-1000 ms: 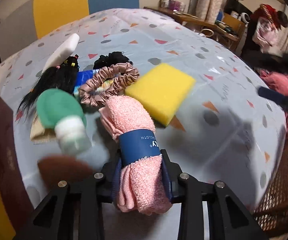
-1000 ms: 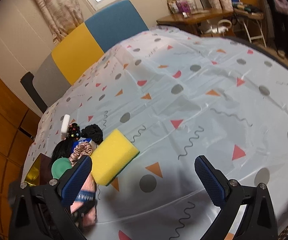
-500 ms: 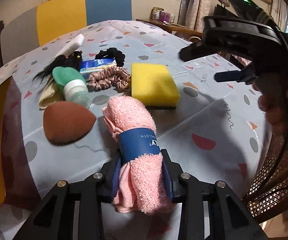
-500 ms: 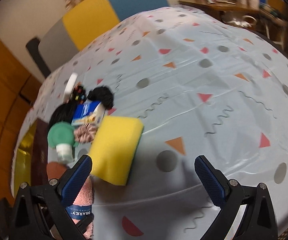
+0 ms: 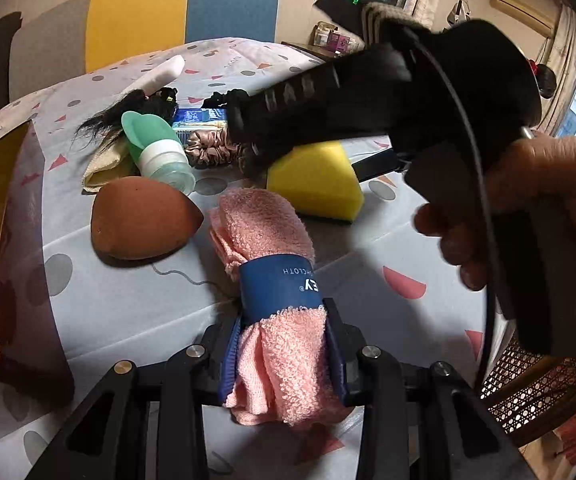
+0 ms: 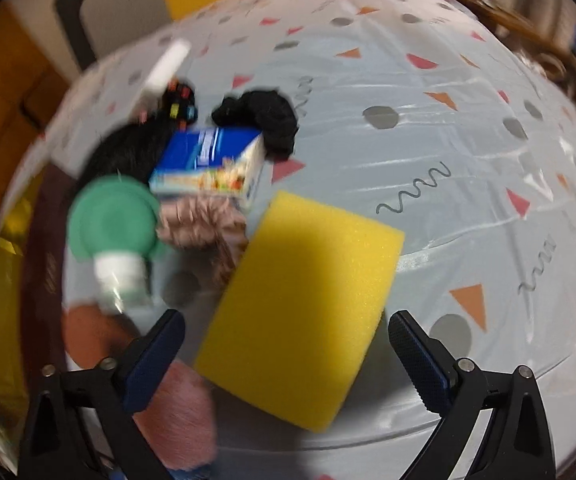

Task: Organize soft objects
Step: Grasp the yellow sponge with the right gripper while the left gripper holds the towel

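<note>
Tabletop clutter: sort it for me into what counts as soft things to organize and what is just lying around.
For the job:
- pink towel, clamped in the left tool
- yellow sponge, under the open right tool
- brown makeup sponge
- pink satin scrunchie
- black scrunchie
- black hairpiece

Lying about:
- green travel bottle
- blue box
- white tube

Left wrist: low over desk (image 5: 135, 304) edge, looking flat across the clutter, very near. Right wrist: higher, tilted steeply down, blurred, close above sponge (image 6: 300, 304). Shared: sponge (image 5: 314, 180), green bottle (image 5: 155, 148) (image 6: 113, 228), towel (image 5: 275, 300), brown puff (image 5: 139, 224).
</note>
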`<state>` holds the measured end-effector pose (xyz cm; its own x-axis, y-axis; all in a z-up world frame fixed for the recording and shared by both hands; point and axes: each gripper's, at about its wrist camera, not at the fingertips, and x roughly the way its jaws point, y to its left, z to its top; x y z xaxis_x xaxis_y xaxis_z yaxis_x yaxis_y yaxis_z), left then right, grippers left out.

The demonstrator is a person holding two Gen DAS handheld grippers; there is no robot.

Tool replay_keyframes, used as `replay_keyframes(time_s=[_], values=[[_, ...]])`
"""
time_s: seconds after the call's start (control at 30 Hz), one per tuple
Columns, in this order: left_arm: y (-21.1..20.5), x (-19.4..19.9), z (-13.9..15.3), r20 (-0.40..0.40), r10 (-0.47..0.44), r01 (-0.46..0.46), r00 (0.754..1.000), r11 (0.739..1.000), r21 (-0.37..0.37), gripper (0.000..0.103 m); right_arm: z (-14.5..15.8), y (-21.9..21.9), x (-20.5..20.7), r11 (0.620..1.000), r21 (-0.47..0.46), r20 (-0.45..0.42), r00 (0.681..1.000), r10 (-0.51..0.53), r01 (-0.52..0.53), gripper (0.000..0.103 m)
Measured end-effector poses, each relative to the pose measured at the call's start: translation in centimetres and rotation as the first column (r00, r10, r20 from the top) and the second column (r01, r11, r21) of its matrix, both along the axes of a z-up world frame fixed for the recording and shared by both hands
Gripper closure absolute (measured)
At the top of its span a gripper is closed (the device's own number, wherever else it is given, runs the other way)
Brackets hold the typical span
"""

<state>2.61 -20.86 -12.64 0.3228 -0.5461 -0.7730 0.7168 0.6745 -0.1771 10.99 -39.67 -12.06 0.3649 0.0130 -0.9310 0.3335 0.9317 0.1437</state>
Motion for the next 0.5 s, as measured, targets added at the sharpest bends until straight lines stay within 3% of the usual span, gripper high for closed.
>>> replay_keyframes(time_s=[0.07, 0.23, 0.3, 0.5], values=[[0.1, 0.0, -0.1, -0.004, 0.002, -0.002, 1.000, 1.000, -0.006, 0.067, -0.1, -0.2, -0.5, 0.998, -0.054, -0.023, 1.000, 0.021, -0.022, 0.028], [0.3, 0.0, -0.2, -0.010, 0.010, -0.010, 1.000, 1.000, -0.013, 0.067, -0.6, -3.3, -2.8, 0.998, -0.060, -0.045, 0.999, 0.013, -0.016, 0.028], [0.5, -0.2, -0.2, -0.010, 0.014, -0.014, 1.000, 1.000, -0.012, 0.066, -0.9, -4.4, -3.5, 1.000, -0.009, -0.016, 1.000, 0.007, -0.007, 0.026], [0.1, 0.0, -0.1, -0.016, 0.023, -0.023, 1.000, 1.000, -0.007, 0.065, -1.8, -4.0, -4.1, 0.998, -0.059, 0.021, 0.999, 0.033, -0.032, 0.011]])
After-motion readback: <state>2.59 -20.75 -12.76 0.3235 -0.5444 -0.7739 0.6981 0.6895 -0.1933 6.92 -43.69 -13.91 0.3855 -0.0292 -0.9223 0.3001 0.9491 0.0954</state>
